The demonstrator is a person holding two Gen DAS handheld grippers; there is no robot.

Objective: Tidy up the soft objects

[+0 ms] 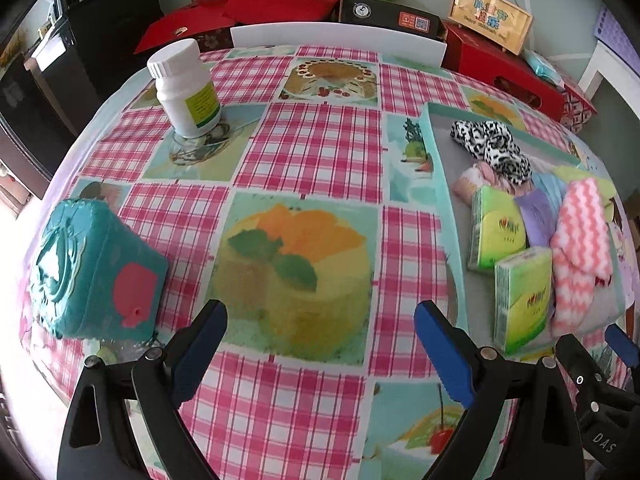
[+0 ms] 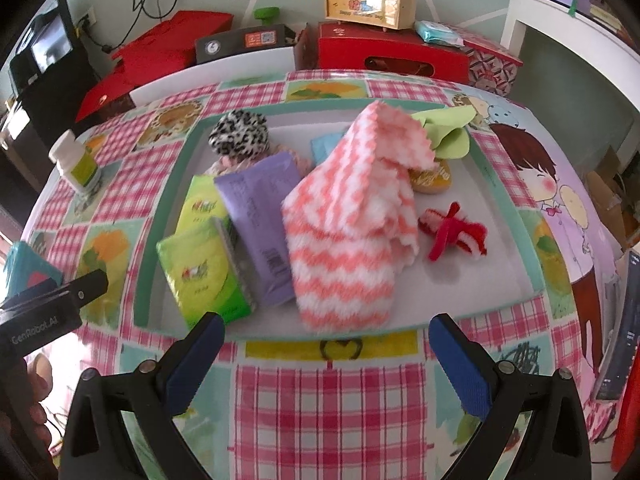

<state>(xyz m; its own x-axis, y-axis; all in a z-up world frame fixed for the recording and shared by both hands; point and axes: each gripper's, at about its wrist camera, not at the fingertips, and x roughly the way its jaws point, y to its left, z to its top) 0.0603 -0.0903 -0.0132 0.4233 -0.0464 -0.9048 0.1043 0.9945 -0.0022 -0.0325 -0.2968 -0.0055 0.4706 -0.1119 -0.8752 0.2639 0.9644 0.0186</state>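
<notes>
Both our claws are hanging low over the checked tablecloth (image 1: 312,152) with nothing between their blue pads: the left gripper (image 1: 320,344) is standing wide apart above the printed cake, and the right gripper (image 2: 326,354) is likewise gaping, just short of the near rim of the teal tray (image 2: 144,280). Moving outward from the right claw, we are looking straight at the pink-and-white zigzag cloth (image 2: 344,224), which is lying draped across the middle of the tray, partly over a purple tissue pack (image 2: 260,220) and touching two green tissue packs (image 2: 204,276) at its left. Beyond it we are seeing a red yarn bundle (image 2: 452,232) on bare tray floor, a green cloth (image 2: 444,128) at the far rim, and a black-and-white spotted fabric piece (image 2: 240,134) at the far left corner. Off the tray, near the left claw, a teal tin (image 1: 96,272) and a white bottle (image 1: 186,88) are standing on the tablecloth; both look hard, so we are judging they are not ours to sort. The soft things appear gathered, so we are probably between picks. Any next move is calling for a survey of the table for leftover soft items.
</notes>
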